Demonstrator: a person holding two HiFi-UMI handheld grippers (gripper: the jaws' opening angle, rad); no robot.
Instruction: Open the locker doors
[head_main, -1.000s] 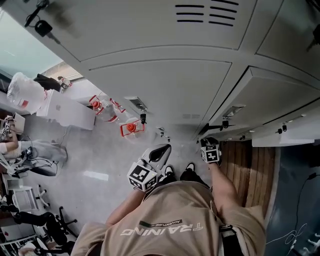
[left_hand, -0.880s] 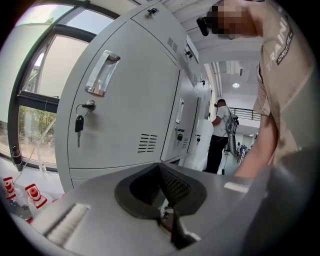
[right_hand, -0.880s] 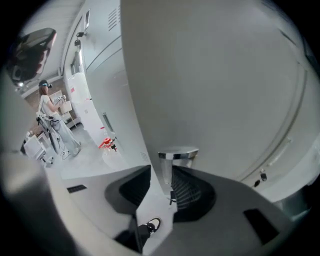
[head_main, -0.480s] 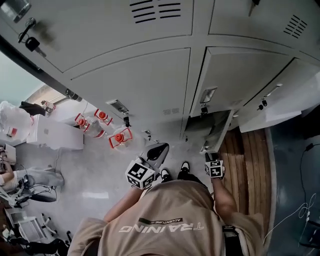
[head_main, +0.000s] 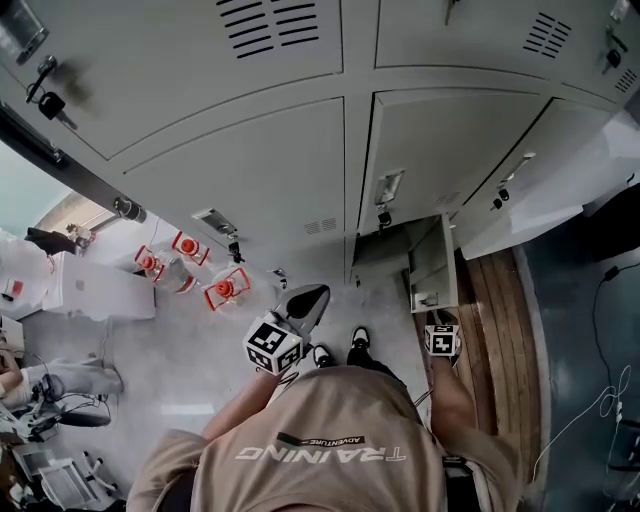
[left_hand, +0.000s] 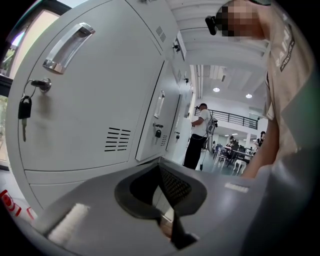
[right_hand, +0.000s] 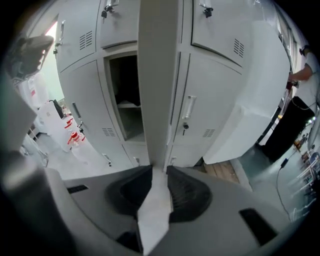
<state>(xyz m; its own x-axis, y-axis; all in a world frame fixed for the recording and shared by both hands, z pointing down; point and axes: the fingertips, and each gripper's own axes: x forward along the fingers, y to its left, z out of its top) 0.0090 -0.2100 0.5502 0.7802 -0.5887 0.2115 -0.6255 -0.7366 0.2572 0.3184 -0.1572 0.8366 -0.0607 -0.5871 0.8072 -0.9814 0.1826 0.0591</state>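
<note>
While right gripper (right_hand: 159, 172) is clamping the locker door (right_hand: 157, 75) edge, opening is underway.
Left gripper (left_hand: 165, 210) is idling, jaws together, empty; next: pull wider.

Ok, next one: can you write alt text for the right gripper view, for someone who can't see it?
The right tool is clamped on the edge of an open locker door, seen edge-on up the middle of the picture. Left of it is the open compartment with a shelf inside; right of it are closed lockers with handles.
</note>
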